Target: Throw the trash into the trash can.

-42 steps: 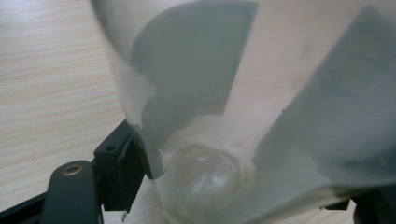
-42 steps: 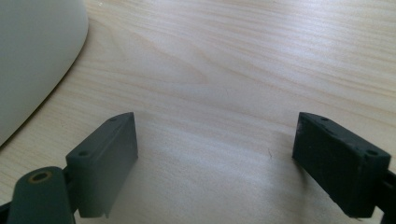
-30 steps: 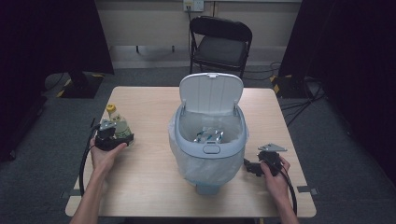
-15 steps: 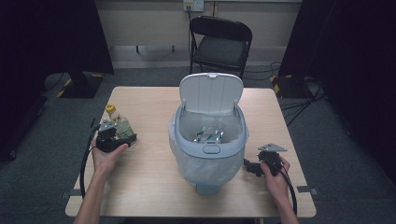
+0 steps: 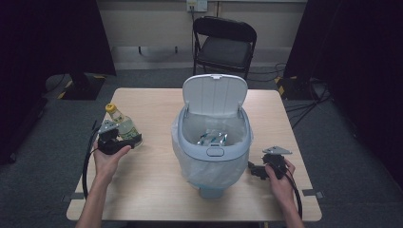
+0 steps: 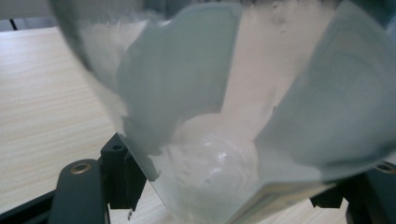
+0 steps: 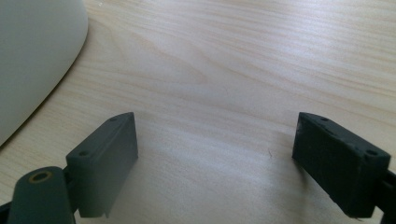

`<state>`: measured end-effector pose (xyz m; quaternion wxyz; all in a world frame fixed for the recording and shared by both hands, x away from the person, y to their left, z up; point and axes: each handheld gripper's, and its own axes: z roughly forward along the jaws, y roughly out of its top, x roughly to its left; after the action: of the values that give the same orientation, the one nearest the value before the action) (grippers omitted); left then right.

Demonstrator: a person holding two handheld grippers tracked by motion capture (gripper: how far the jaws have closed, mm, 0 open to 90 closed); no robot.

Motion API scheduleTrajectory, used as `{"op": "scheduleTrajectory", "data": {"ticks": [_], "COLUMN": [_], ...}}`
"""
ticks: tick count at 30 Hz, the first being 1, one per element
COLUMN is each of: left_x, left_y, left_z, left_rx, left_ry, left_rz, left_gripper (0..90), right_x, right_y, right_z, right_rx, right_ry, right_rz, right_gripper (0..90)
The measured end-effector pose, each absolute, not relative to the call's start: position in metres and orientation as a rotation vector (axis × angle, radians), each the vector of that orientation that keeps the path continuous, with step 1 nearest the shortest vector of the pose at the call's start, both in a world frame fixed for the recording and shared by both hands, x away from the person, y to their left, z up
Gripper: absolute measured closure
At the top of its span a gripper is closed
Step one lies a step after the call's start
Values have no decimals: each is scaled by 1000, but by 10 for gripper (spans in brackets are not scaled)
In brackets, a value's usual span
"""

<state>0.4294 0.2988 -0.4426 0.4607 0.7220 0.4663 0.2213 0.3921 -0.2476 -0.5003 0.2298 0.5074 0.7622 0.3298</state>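
Right tongs (image 5: 259,169) at 4 o'clock rest on the tabletop (image 5: 152,190), jaws spread wide with nothing between them, just beside the bin (image 5: 211,147). Left tongs (image 5: 124,138) at 9 o'clock are closed on a bottle (image 5: 122,126) with a yellow cap and pale label; in the left gripper view the label print is too blurred to read. The bin stands at centre, lid raised, lined with a clear bag, crumpled wrappers (image 5: 212,138) inside. Tabletop is light wood. At 12 o'clock, a black folding chair (image 5: 223,45) stands on grey carpet.
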Motion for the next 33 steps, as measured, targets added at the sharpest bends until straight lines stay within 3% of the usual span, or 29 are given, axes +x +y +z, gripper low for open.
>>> {"op": "scheduleTrajectory", "data": {"ticks": [13,33], "left_x": [420,392], "left_y": [291,271], "left_z": [-425,-364], "left_rx": [1761,1689], "left_ry": [1088,902], "left_rz": [553,543], "left_gripper": [284,283], "right_x": [392,392], "right_y": [-248,-248], "right_z": [-500,-500], "right_rx": [1396,1397], "right_ry": [2097,2097], "right_rz": [908,908], "right_gripper": [129,129]}}
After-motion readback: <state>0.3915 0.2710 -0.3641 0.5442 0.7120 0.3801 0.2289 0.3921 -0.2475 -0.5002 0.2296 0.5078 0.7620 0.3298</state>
